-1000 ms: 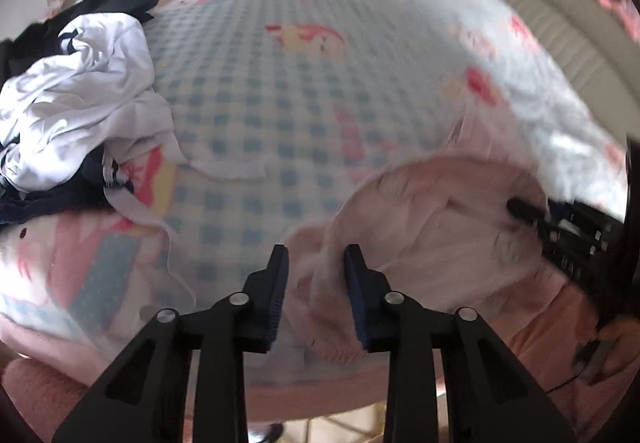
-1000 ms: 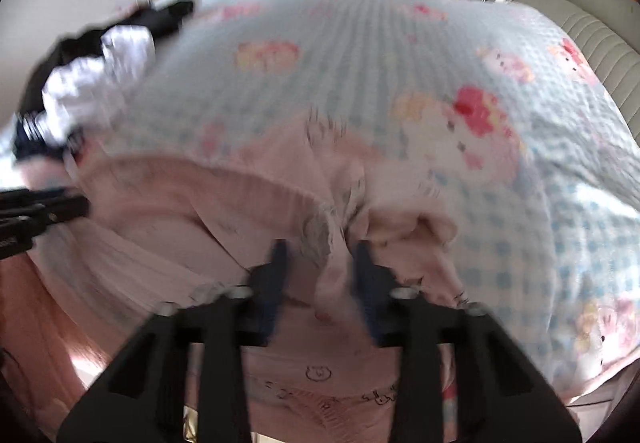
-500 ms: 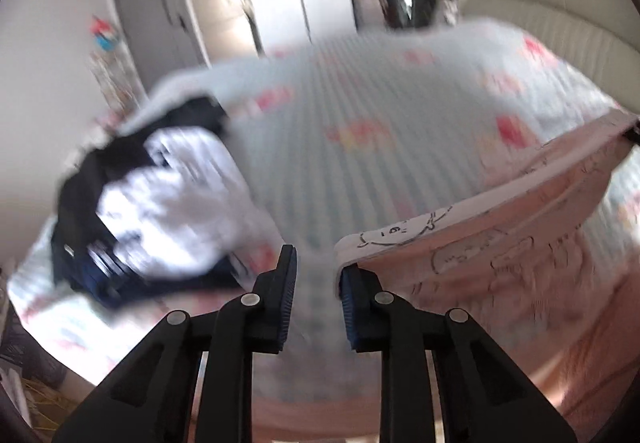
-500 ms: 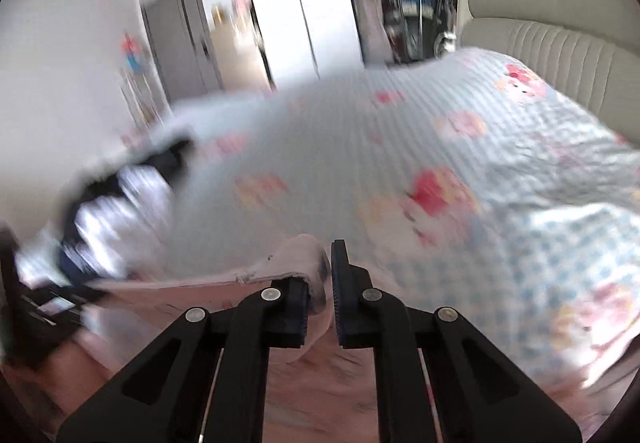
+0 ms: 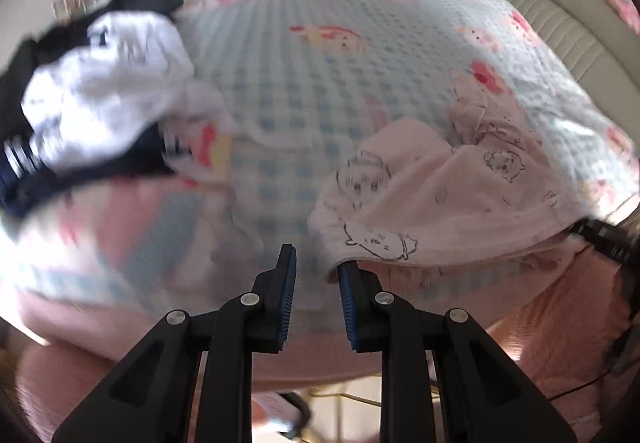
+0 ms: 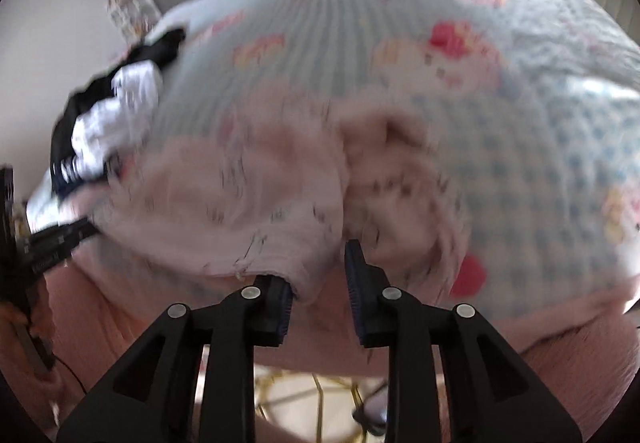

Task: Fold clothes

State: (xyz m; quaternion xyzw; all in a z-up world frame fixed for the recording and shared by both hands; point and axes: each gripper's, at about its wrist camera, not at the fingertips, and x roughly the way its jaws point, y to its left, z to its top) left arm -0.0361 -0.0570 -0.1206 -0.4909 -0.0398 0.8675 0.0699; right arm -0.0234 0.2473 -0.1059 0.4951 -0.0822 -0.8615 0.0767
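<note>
A pale pink garment (image 5: 432, 195) printed with little bear drawings lies crumpled on the bed near its front edge. My left gripper (image 5: 316, 257) is open just in front of the garment's left corner; the cloth edge touches its right fingertip. My right gripper (image 6: 318, 263) is open too, with the pink garment's (image 6: 240, 203) hem draped over its left fingertip. In each wrist view the other gripper shows at the garment's far side: right gripper (image 5: 600, 239), left gripper (image 6: 56, 239).
A heap of white and dark clothes (image 5: 100, 103) sits at the bed's left side, also the heap (image 6: 108, 123). The blue checked bedcover (image 5: 320, 83) spreads behind. A beige padded headboard (image 5: 560, 23) runs along the right. The bed edge and floor lie below the fingers.
Half a second ago both grippers were shut on the garment's top edge, holding it up stretched. Now both have opened and the garment has dropped onto the bed.
</note>
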